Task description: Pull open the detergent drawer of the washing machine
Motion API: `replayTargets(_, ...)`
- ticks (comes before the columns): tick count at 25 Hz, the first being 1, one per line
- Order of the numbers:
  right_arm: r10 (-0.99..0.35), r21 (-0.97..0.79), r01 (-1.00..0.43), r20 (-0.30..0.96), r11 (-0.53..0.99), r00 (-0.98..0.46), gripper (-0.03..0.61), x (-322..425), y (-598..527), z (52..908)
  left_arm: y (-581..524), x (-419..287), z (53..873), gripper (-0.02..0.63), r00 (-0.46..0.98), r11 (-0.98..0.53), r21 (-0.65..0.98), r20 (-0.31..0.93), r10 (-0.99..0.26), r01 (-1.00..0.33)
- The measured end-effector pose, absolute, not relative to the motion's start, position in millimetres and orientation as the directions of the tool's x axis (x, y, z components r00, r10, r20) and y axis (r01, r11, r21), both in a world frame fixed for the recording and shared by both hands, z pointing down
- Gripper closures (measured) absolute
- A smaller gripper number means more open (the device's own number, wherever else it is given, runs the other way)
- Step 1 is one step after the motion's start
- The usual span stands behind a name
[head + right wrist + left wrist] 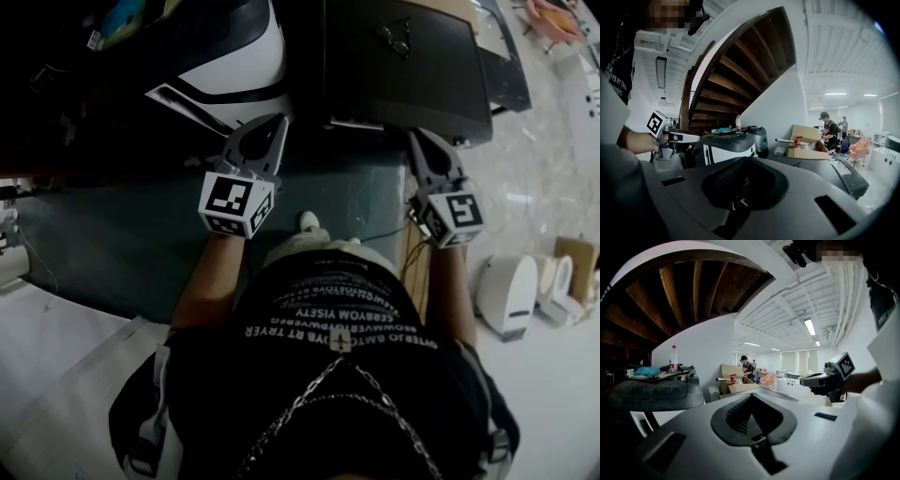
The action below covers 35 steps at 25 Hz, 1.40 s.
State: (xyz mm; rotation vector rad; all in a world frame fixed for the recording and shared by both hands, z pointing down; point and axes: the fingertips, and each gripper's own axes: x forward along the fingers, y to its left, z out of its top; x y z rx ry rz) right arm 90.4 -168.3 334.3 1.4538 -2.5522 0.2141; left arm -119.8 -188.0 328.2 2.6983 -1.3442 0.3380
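Printed black shirt (281,375), left tool (270,122), right tool (418,136) closed, empty; rounded glossy washer (234,58), perhaps

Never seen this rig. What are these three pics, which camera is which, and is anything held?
No robot: a person holds a two-jaw gripper in each hand. The head view looks steeply down from a camera on their head and shows the left gripper and right gripper, each bearing a marker cube, pointing towards an appliance with a white front. The other two views come from cameras riding on the grippers, looking along their jaws; each also catches the other gripper from the side. Both pairs of jaws stand together with nothing between them, so nothing is held. On the appliance's dark top stand a bottle and a teal item. No detergent drawer can be made out.
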Motion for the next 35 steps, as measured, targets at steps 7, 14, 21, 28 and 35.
replayTargets(7,-0.854,-0.009,-0.885,0.259,0.466,-0.452,0.577,74,-180,338,-207,-138,344,0.611,0.620,-0.639,0.014,0.258,-0.741,-0.769)
replayTargets(14,-0.849,-0.013,-0.898,0.317,0.441,-0.422,0.577,78,-185,360,-217,-139,368,0.611,0.639,-0.658,0.039,0.292,-0.712,-0.752)
replayTargets(21,-0.833,-0.032,-0.898,0.359,0.439,-0.421,0.577,91,-202,389,-231,-124,396,0.611,0.647,-0.672,0.055,0.340,-0.683,-0.738)
replayTargets(28,-0.809,-0.060,-0.888,0.387,0.457,-0.442,0.577,104,-228,418,-250,-105,416,0.611,0.642,-0.679,0.046,0.378,-0.667,-0.733)
replayTargets(35,-0.772,-0.056,-0.876,0.448,0.480,-0.451,0.575,112,-244,461,-263,-91,452,0.611,0.625,-0.683,0.033,0.439,-0.646,-0.729)
